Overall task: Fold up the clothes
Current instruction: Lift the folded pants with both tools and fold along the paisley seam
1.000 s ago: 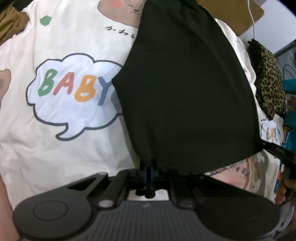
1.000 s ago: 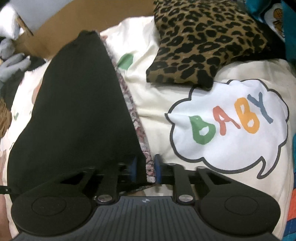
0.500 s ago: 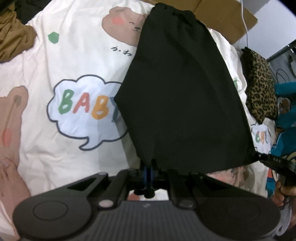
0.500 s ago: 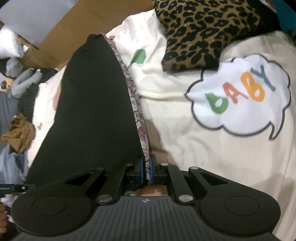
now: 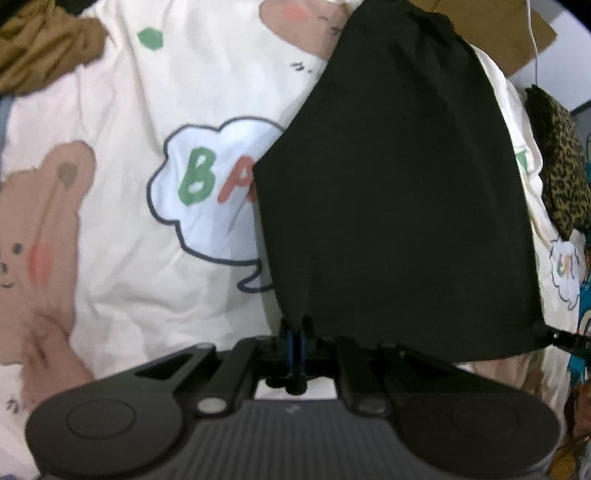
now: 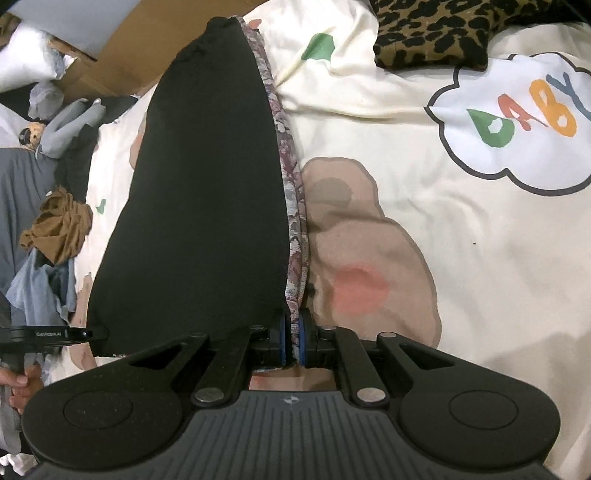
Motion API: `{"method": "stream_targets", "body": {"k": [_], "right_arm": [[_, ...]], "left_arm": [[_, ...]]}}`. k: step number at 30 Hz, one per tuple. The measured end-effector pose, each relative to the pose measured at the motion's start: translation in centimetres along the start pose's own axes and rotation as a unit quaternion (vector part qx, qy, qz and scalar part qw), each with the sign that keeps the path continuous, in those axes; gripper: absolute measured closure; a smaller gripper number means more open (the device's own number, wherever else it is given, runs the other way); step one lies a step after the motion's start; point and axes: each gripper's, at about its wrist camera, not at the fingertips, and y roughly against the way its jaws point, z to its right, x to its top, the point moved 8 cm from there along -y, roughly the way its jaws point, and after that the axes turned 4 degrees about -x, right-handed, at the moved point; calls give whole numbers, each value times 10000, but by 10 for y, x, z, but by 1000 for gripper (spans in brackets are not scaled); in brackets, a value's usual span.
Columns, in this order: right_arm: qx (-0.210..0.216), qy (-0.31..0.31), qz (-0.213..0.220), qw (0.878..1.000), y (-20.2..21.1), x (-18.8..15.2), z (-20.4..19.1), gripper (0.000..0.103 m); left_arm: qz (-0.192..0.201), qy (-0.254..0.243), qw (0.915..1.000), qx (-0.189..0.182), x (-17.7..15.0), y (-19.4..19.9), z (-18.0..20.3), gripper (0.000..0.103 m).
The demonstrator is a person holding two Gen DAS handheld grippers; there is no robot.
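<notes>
I've lifted the black garment [image 5: 399,192] higher off the bed [image 5: 122,280] over the last second; more quilt shows. My left gripper [image 5: 295,341] and right gripper [image 6: 291,338] each pinch a near corner; the right's jaws are easing open slightly. It hangs ready to fold.

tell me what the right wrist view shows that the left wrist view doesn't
Only the right wrist view: the floral patterned lining along the garment's edge, a grey stuffed toy, and a hand holding the left claw.

Only the left wrist view: a white cable.

Both: the black fabric garment pinched at its near corners by both claws, the cream bear-print BABY bedsheet, the leopard-print cushion, brown crumpled cloth.
</notes>
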Motion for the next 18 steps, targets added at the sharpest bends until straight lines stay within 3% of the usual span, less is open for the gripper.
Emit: {"method": "stream_targets", "body": {"k": [3,5,9,11,18], "right_arm": [[-15,-67,40,10000,-6,3,6,91],[11,-167,66,9998,-9,6,9,90],[169,-181,26,9997,-14,10,12,88],[230,-243,-39,9994,-17,12,16,81],[366,-211,-226,9989,-17,12,22,81]], "left_arm": [[-32,50,9999,-151,-3,-12,-8,97],[-50,95,9997,-219,-3,-16,-9,90],[-60,86,9993,-362,-2,-21,-7,64],[-54,18,9992,-388,-2,-23,-8,63],[-24,106,9977,-666,-3,-21,-17,62]]}}
